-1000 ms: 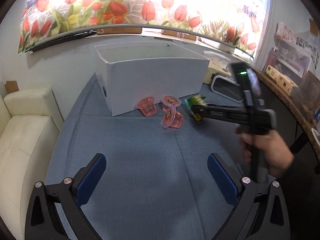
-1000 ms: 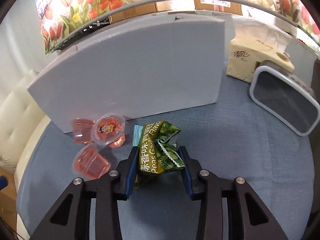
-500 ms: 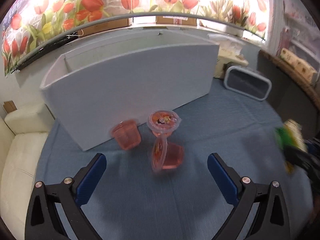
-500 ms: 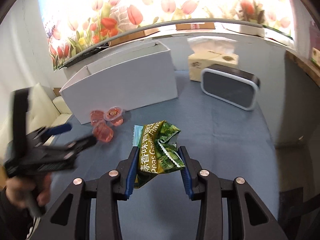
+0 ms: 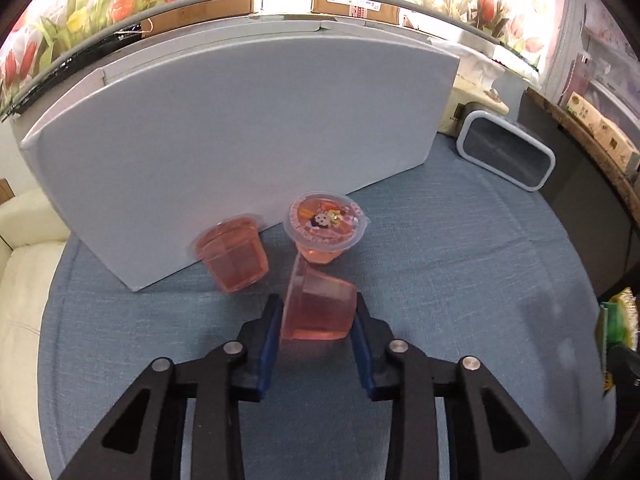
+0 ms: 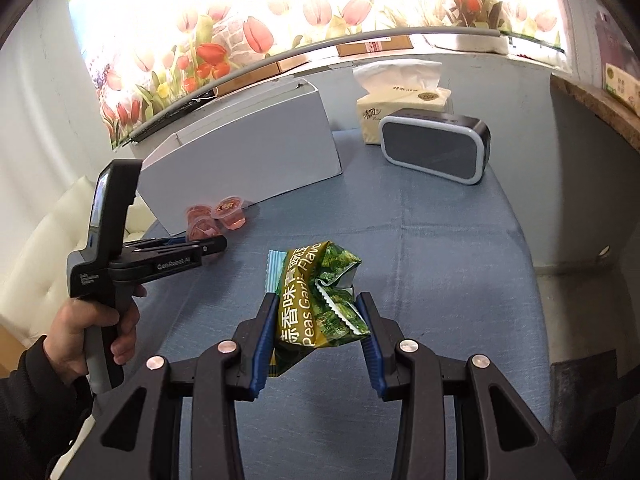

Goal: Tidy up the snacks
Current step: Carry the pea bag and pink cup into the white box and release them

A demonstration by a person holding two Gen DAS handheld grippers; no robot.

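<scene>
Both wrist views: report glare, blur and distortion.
Right wrist view: tulip mural blown out by backlight; pea snack bag sharp. Left wrist view: fisheye bows the white box; held jelly cup crisp, snack bag at right edge smeared.

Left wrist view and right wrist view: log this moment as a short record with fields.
left gripper: shut on a tipped jelly cup
right gripper: shut on the green pea snack bag, lifted above the table
loose jelly cups: one on its side, one upright, both by the white box
surface: blue tablecloth
</scene>
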